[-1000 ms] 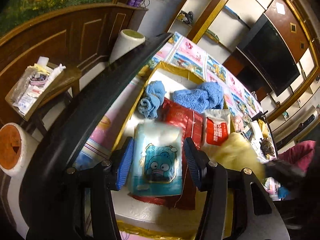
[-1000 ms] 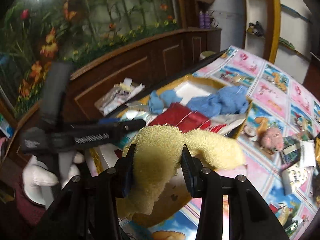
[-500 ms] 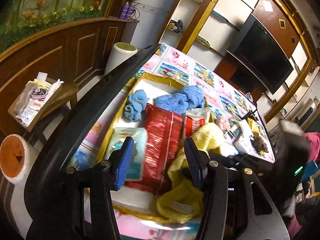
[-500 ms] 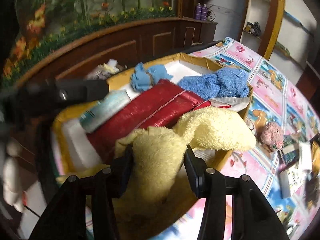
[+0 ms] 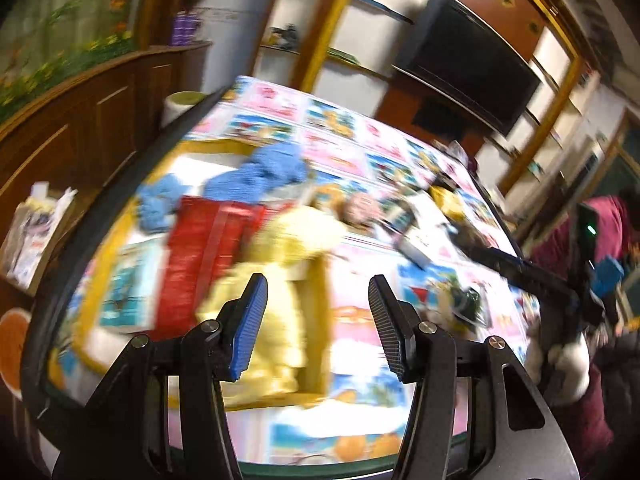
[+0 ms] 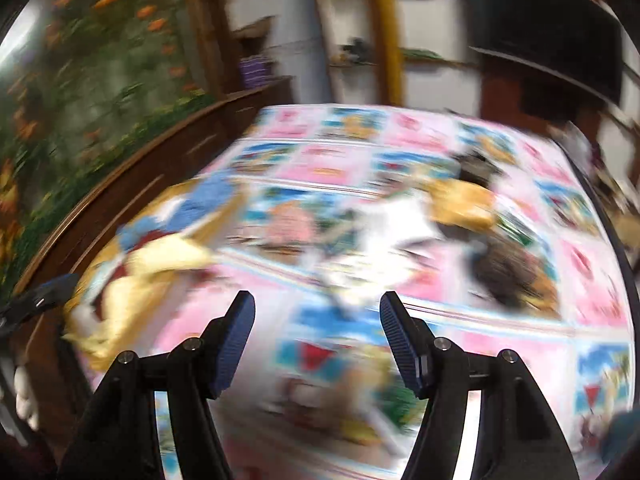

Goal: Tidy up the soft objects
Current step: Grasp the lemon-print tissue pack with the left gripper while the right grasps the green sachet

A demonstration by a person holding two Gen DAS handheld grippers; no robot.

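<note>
Yellow towel (image 5: 288, 276): fluffy terry cloth, crumpled, draped over the near right wall of the gold-rimmed box (image 5: 320, 320) with one end hanging outside; in the right wrist view the same towel (image 6: 140, 280) shows as a pale yellow smear at the box's edge. Box contents, all blurred: red foil pouch (image 5: 208, 256), flat and glossy, lying lengthwise; light blue printed packet (image 5: 128, 284), flat, beside the pouch on its left; two blue terry cloths (image 5: 264, 176), bunched, at the far end. Surface: table cover (image 5: 360, 148) printed in pink and blue cartoon squares, smooth and shiny. Small pink plush item (image 6: 292, 224), apparently round, on the cover right of the box, with mixed clutter beyond, too smeared to name. Left gripper (image 5: 318, 326): ribbed blue pads spread wide, nothing between them; the towel lies just behind and beside the left pad. Right gripper (image 6: 318, 340): fingers likewise wide apart and empty, over bare cover, the towel well off to their left.
</note>
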